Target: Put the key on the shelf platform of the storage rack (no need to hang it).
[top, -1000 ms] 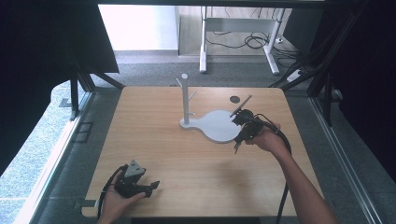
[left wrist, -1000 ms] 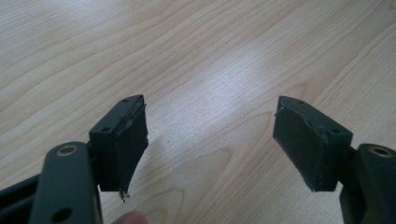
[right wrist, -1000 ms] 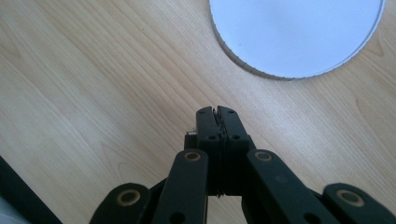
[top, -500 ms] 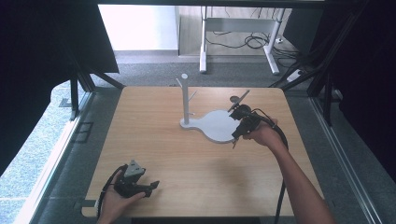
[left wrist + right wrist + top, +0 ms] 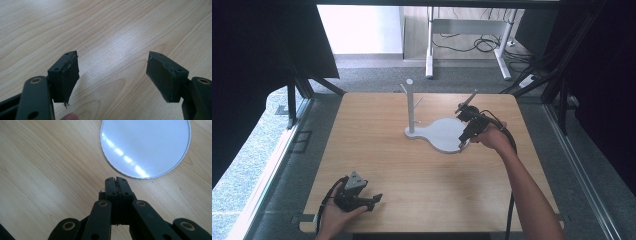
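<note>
**Hovering at the stand's base, jaws pressed together**

Pointing down at the table [image 5: 377, 150], the right gripper [image 5: 116, 180] hangs just beside the round white base [image 5: 146, 145] of the peg stand [image 5: 410, 107], jaws pressed together on nothing, probably poised to nudge or lift its rim. The left gripper [image 5: 112, 72] rests well apart from the stand, jaws spread wide and empty over bare wood, apparently idle. Its own view confirms that gap; the high view shows the upright post.

My surface [image 5: 112, 32] is pale wood-grain with a smooth, faintly shiny finish. The white stand base [image 5: 147, 145] looks like glossy plastic, streaked with bright reflections. My left tongs [image 5: 112, 75] are matt black, their pads [image 5: 68, 75] rough and frayed at the edges.
</note>
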Action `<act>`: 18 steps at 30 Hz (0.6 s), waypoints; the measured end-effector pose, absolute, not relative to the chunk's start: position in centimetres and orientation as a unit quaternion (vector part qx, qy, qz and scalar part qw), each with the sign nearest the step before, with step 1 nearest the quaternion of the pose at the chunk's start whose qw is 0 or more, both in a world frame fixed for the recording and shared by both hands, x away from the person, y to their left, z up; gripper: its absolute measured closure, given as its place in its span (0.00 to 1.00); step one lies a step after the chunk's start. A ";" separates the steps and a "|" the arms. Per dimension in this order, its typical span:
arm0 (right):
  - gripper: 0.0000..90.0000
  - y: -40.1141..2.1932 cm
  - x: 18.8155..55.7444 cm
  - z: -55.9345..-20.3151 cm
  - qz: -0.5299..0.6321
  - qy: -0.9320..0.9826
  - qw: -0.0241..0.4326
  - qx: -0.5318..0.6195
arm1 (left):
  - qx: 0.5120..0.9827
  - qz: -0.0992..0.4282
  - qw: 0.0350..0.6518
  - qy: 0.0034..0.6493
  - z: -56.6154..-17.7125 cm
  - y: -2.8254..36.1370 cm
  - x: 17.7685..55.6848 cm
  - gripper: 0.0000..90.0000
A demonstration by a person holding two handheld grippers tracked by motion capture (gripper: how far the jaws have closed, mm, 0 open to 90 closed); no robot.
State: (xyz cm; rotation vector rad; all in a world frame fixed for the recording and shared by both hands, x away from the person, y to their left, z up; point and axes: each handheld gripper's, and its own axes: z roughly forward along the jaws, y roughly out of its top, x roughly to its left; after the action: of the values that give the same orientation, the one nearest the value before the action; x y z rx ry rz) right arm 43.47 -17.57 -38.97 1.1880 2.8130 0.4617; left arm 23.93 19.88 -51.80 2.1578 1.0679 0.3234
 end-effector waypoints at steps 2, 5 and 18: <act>1.00 -17.6 43.8 -39.0 0.149 0.909 0.026 0.387 | 0.832 0.125 0.349 0.412 -51.8 19.9 23.9 0.29; 1.00 -17.5 44.2 -39.1 0.149 0.908 0.028 0.392 | 0.832 0.125 0.349 0.412 -51.8 19.9 23.9 0.29; 1.00 -17.2 45.9 -39.9 0.151 0.902 0.027 0.403 | 0.833 0.124 0.349 0.411 -51.8 19.9 24.0 0.29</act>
State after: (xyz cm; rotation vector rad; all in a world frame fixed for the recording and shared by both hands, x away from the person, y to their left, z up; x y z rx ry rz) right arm 45.89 -17.16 -39.92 1.2461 2.7873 0.4656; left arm 23.97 19.90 -51.85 2.1586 1.0662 0.3214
